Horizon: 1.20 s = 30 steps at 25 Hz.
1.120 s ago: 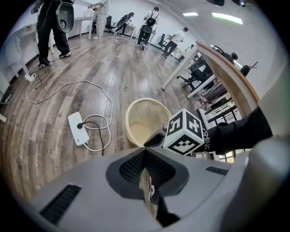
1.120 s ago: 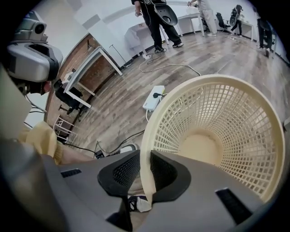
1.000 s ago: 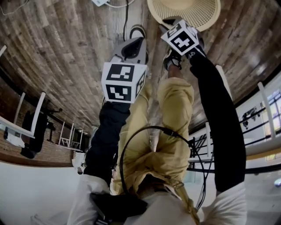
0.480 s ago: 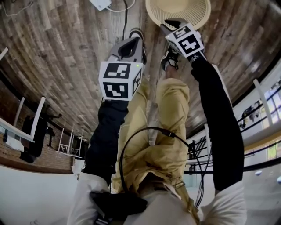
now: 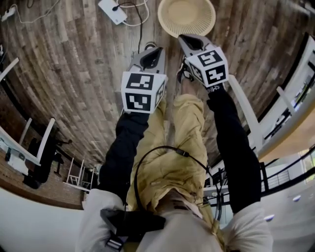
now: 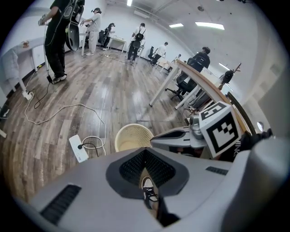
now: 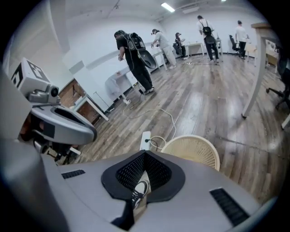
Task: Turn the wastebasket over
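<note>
The wastebasket is a round, pale cream tub with an open lattice wall and a smooth rolled rim. It stands upright, mouth up, on the long brown planks of the wooden floor. From your head view it sits at the top of the picture, ahead of your feet. Your right gripper points at its near rim, close to it but not visibly touching. Your left gripper is just beside the right one and a little further back from the basket. Both tools are smooth grey plastic shells, each carrying a cube with black-and-white square markers. In the left gripper view the dark ribbed pads meet at the tips, with nothing held between them; through the slit behind the tips you see only your own shoe. The basket lies just past those tips, slightly to the left. The right gripper view shows the same: jaws drawn together on nothing, and the basket beyond them to the right (its woven side faces you there). A flat white power strip with a black plug and a looped cable lies on the planks to the basket's left, apart from it.
</note>
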{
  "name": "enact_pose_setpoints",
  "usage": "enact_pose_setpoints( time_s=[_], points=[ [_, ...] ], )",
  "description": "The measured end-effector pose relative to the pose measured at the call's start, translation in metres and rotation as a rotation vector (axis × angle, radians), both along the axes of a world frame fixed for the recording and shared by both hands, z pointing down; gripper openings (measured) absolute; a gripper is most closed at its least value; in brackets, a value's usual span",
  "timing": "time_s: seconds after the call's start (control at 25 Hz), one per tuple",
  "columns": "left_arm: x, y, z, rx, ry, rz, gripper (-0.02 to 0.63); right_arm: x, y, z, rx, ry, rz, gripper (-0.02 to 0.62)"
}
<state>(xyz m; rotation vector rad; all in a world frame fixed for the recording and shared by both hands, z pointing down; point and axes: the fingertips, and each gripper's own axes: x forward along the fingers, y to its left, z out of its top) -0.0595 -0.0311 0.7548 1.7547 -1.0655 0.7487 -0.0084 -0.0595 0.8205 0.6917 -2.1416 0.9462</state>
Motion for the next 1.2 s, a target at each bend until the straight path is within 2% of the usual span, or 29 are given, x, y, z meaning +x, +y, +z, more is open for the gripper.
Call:
enact_pose_setpoints(
  time_s=[0.28, 0.72, 1.04, 1.2],
  points=[
    [0.017, -0.011, -0.087, 0.099, 0.013, 0.015, 0.002, 0.015, -0.017, -0.135, 0.146, -0.066, 0.162, 0.021],
    [0.031, -0.029, -0.255, 0.280, 0.039, -0.009, 0.002, 0.041, -0.038, -0.351, 0.361, -0.139, 0.226, 0.021],
    [0.043, -0.040, -0.380, 0.433, 0.072, -0.021, 0.002, 0.066, -0.019, -0.468, 0.458, -0.184, 0.329, 0.021],
    [0.046, -0.046, -0.444, 0.525, 0.114, -0.036, 0.002, 0.074, -0.017, -0.531, 0.555, -0.213, 0.373, 0.021]
  ],
)
